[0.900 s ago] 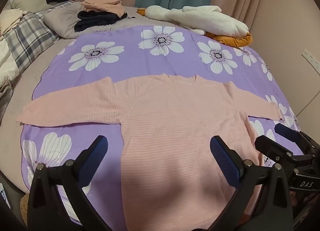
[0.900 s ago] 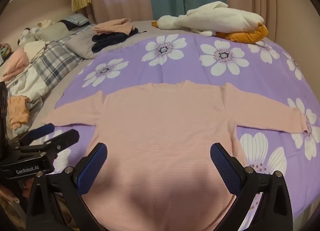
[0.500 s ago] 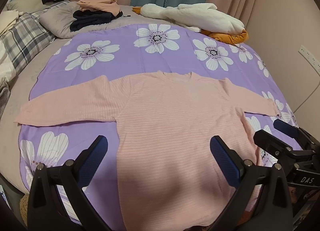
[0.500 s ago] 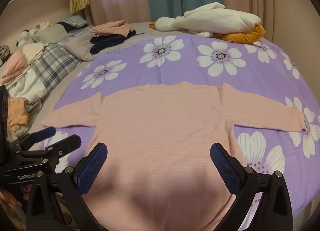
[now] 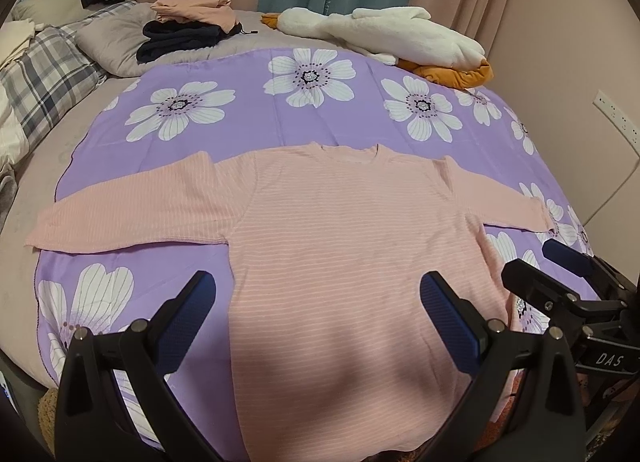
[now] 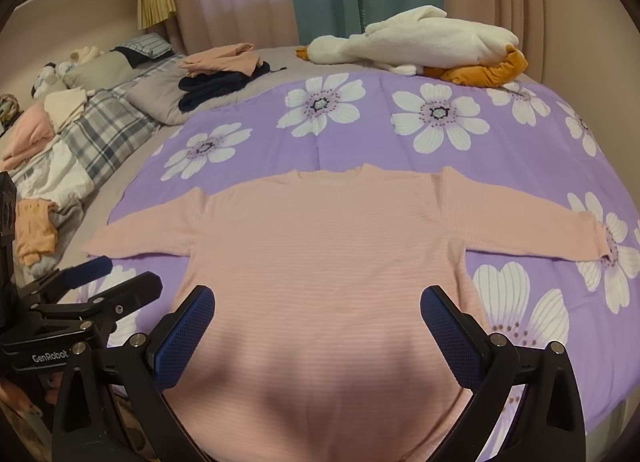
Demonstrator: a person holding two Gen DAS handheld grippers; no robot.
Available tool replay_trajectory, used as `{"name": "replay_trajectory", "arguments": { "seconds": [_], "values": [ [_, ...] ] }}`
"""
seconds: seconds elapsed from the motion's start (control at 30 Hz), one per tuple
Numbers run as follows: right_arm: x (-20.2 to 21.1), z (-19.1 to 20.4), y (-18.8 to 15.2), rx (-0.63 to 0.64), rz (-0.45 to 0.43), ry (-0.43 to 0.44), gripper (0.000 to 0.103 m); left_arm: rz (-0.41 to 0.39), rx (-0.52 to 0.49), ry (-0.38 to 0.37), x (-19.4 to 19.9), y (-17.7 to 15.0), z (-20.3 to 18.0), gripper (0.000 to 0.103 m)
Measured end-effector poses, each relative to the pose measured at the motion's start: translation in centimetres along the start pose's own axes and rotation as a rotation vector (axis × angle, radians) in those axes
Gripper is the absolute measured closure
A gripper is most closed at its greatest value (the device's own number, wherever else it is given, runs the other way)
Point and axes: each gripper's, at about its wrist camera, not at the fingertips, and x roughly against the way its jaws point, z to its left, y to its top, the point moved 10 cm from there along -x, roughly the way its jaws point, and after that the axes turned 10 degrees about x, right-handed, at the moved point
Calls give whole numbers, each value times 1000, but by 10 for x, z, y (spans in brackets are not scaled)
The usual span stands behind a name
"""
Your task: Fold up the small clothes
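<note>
Both tools are released, jaws spread wide with nothing between them. The left tool [image 5: 318, 302] hangs above the lower body of a pale pink, finely striped long-sleeved knit top [image 5: 344, 254]; the right tool [image 6: 318, 306] hangs just beside it over the same hem area, tilted down toward the bed.

The top lies flat and face up on a purple bedspread printed with large white flowers [image 5: 240, 126], neckline toward the far side, both sleeves stretched out sideways. It is unfolded, with no crease started.

Compared with a second ago, both views have drawn slightly back and up, so more of the garment and the far bed is visible; the top itself has not shifted. That suggests the spreading is finished and the first fold, probably of a sleeve, comes next.

Farther off lie a stack of folded clothes [image 5: 192, 28] and a white plush goose [image 5: 384, 36].
</note>
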Motion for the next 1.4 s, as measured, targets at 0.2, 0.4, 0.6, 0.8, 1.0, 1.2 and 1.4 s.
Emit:
{"name": "replay_trajectory", "arguments": {
  "seconds": [0.2,0.4,0.6,0.8,1.0,1.2,1.4],
  "values": [
    [0,0,1,-1,-3,-2,1,32,-6,27,1,-2,7,1],
    [5,-1,-1,-8,-14,-24,1,27,-7,19,6,0,7,1],
    [21,-11,1,-19,-48,-87,1,-21,-12,-10,12,3,7,1],
    [47,-18,2,-29,-92,-150,1,-41,-12,-39,21,1,5,1],
    [64,-3,2,-16,-122,-126,1,-42,0,-60,34,-3,7,1],
    [72,29,5,13,-144,-16,1,-50,9,-67,47,-7,9,1],
    [69,33,7,73,-151,-91,1,-40,18,-67,52,-10,13,1]
  ]
}}
